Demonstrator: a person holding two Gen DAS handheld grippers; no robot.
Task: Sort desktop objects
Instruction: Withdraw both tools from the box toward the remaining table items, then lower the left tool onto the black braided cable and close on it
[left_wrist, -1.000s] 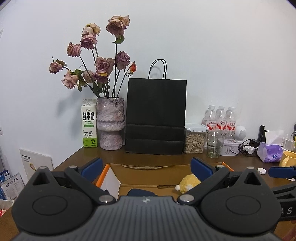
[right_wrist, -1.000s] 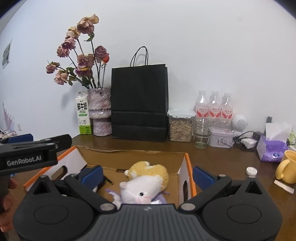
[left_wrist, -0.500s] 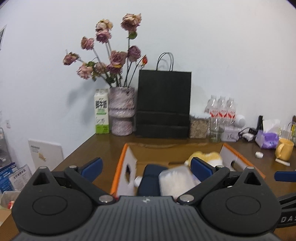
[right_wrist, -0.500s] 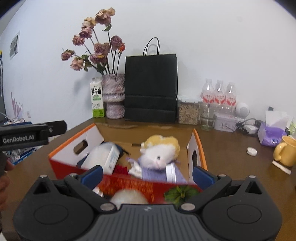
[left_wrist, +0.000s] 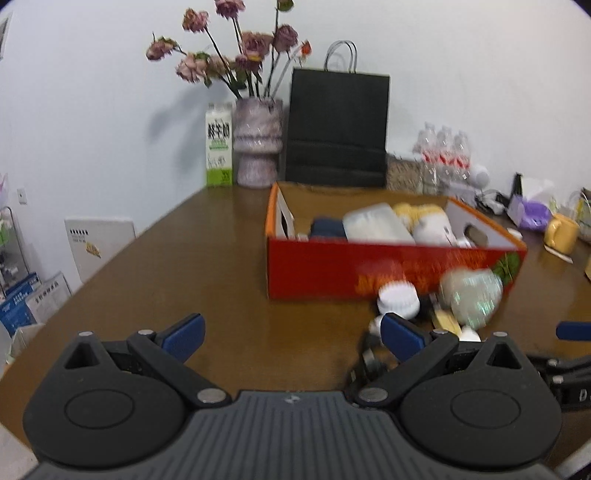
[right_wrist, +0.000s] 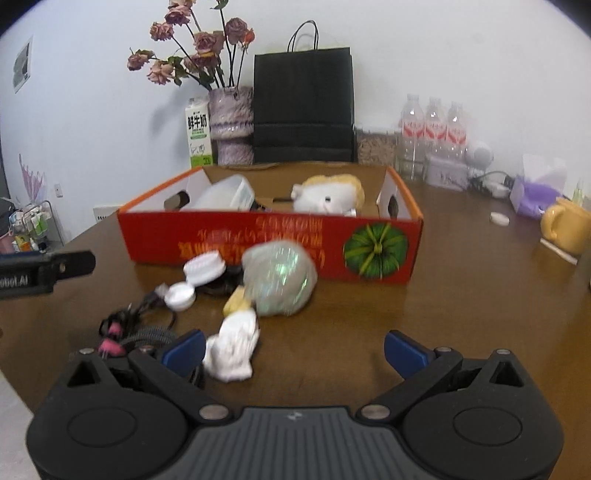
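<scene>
Behind 1 box (right_wrist: 273, 242), 3 bottles (right_wrist: 434, 125)

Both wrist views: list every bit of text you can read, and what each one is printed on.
"鲜牛奶": milk carton, by the vase.
"obot.AI": partial, cut by the frame edge, on the left tongs in the right wrist view.
Upside-down yellow print: red box, too blurred to read.
Bottle labels: too small.
White board beside the table: unreadable.

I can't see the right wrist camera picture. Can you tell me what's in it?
An open right gripper, holding nothing, hovers over a brown table facing a red cardboard box with a plush toy inside. Small clutter lies before the box, including a shiny bag.
</scene>
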